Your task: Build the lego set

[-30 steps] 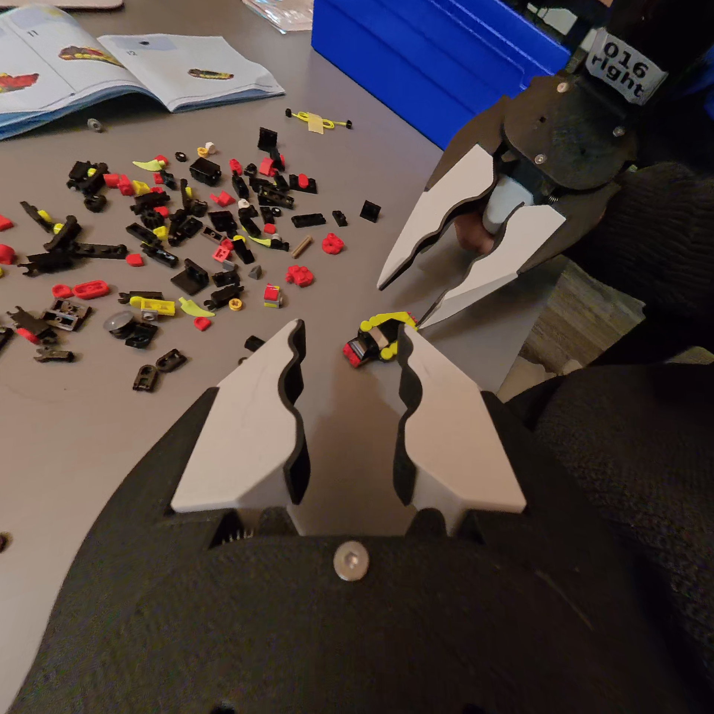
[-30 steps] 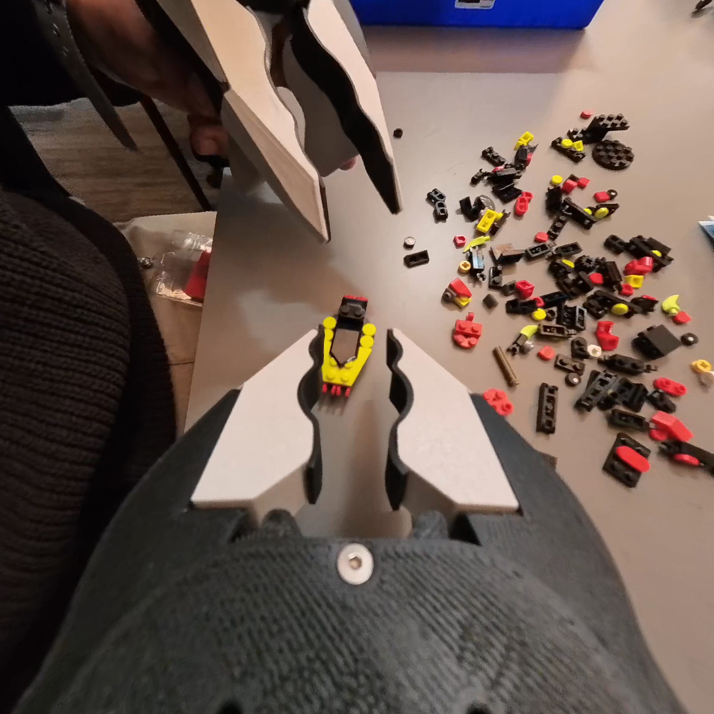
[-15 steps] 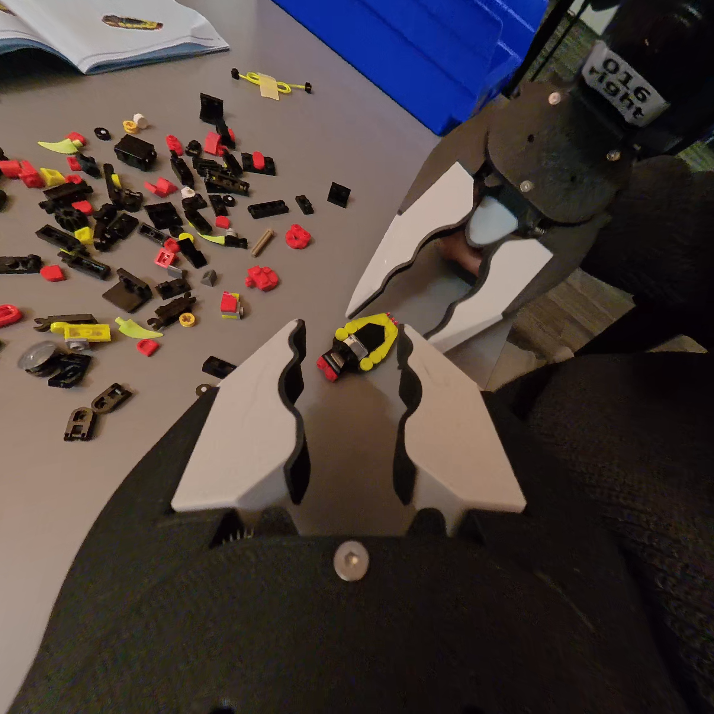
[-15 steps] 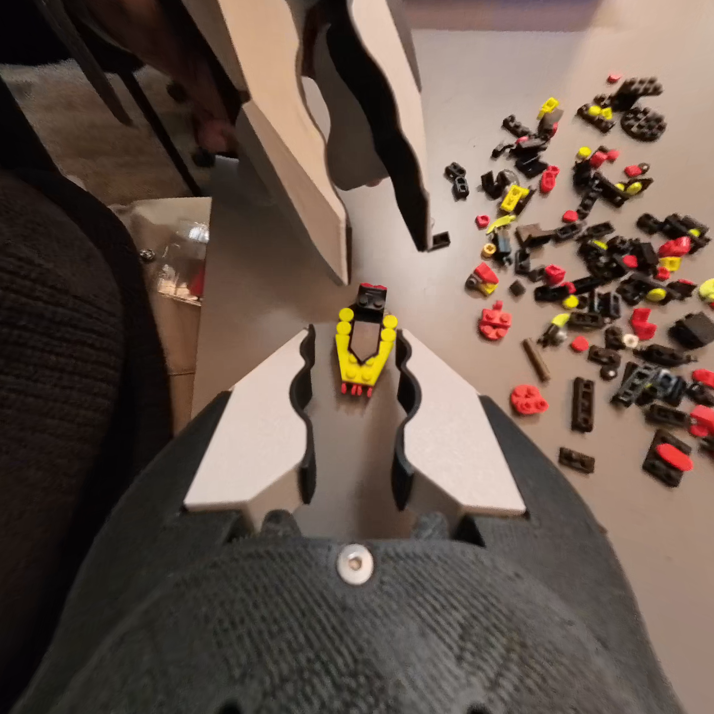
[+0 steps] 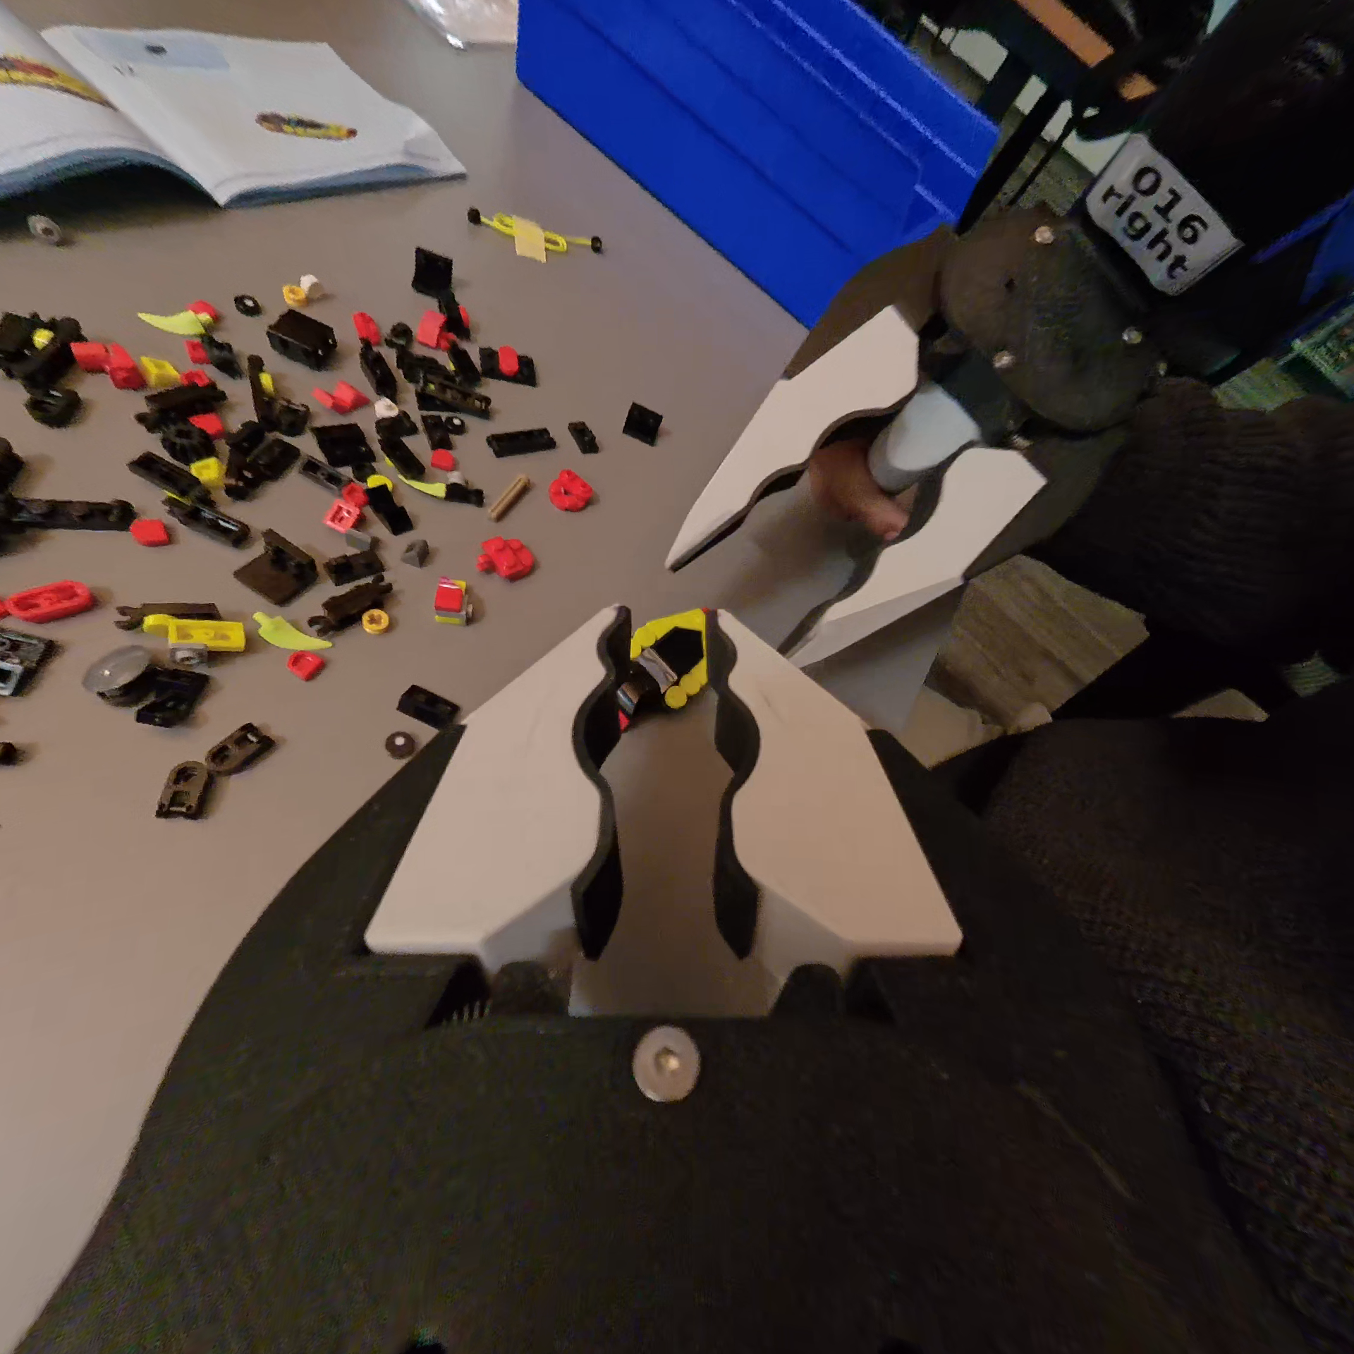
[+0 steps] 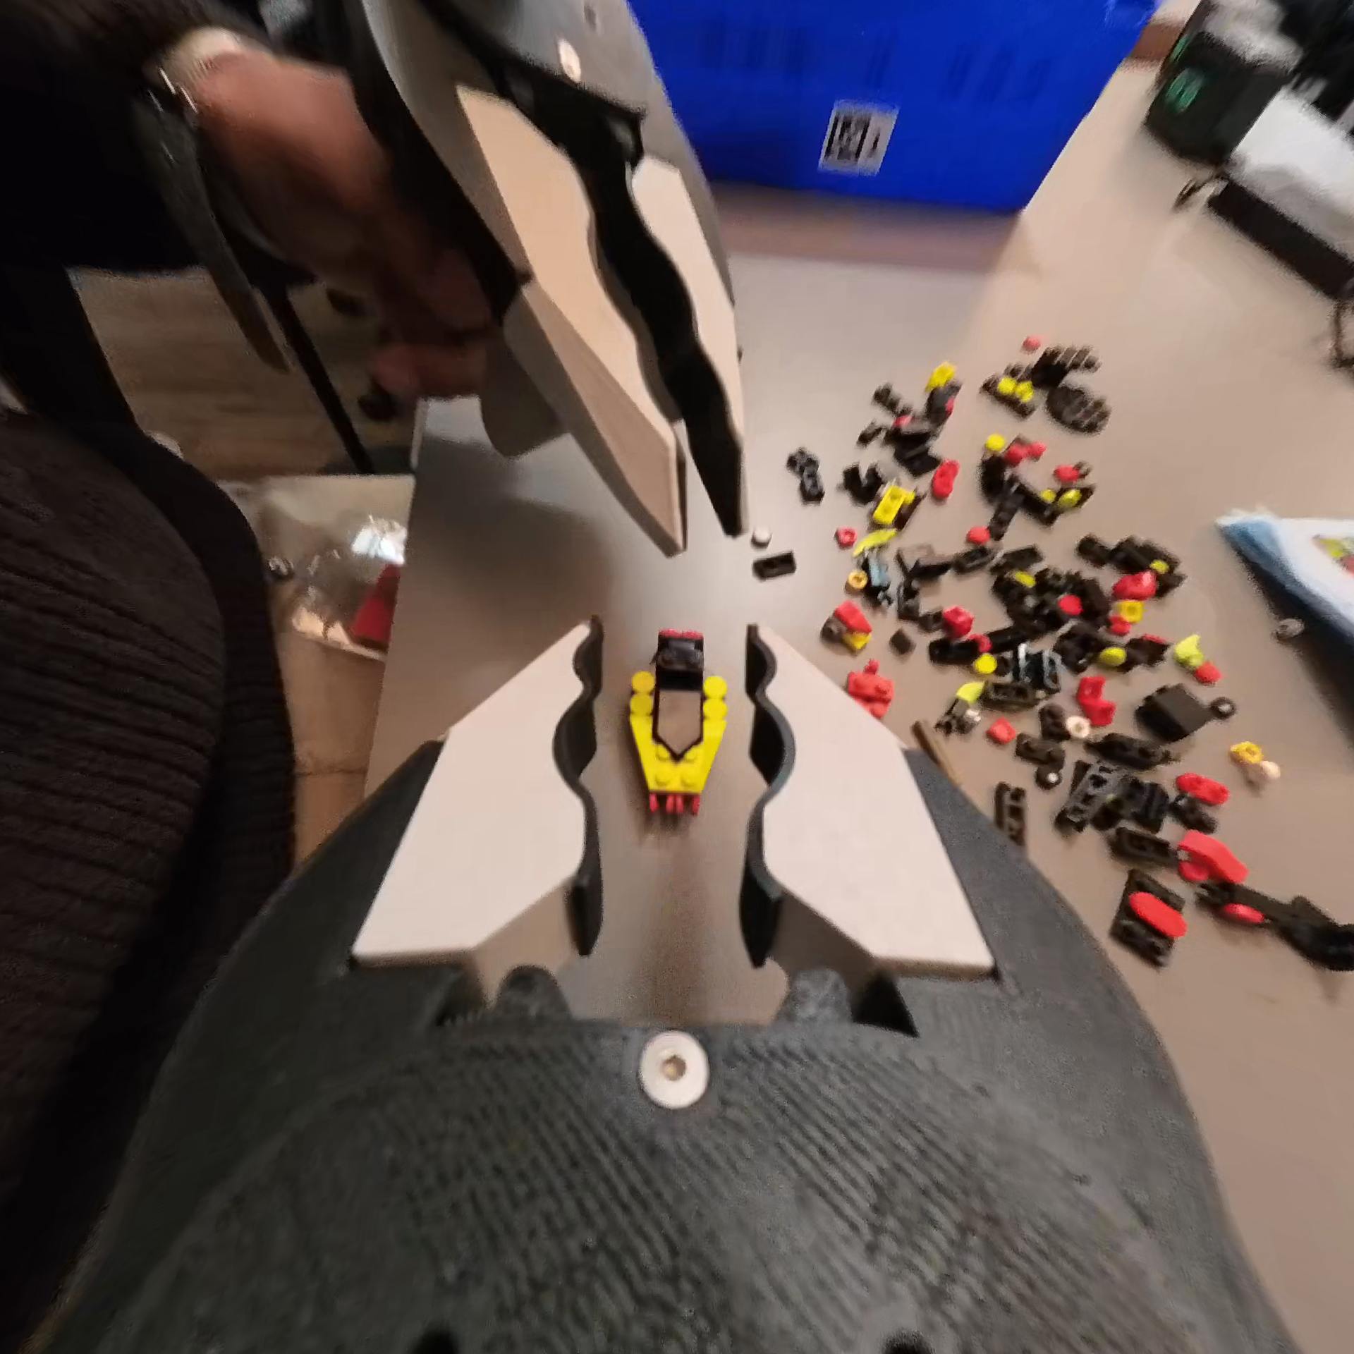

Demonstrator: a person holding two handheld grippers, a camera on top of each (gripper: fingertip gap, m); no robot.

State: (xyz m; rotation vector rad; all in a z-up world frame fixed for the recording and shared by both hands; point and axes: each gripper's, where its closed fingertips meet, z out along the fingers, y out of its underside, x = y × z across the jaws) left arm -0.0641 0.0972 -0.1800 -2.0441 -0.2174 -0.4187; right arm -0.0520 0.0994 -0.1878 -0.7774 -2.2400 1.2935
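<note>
Left gripper [image 5: 668,623] fingers narrowed around wedge-shaped studded yellow-black brick model [image 5: 670,659]

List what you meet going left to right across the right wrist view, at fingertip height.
Dark knit sleeve → clear bag → yellow model → loose bricks → booklet.
</note>
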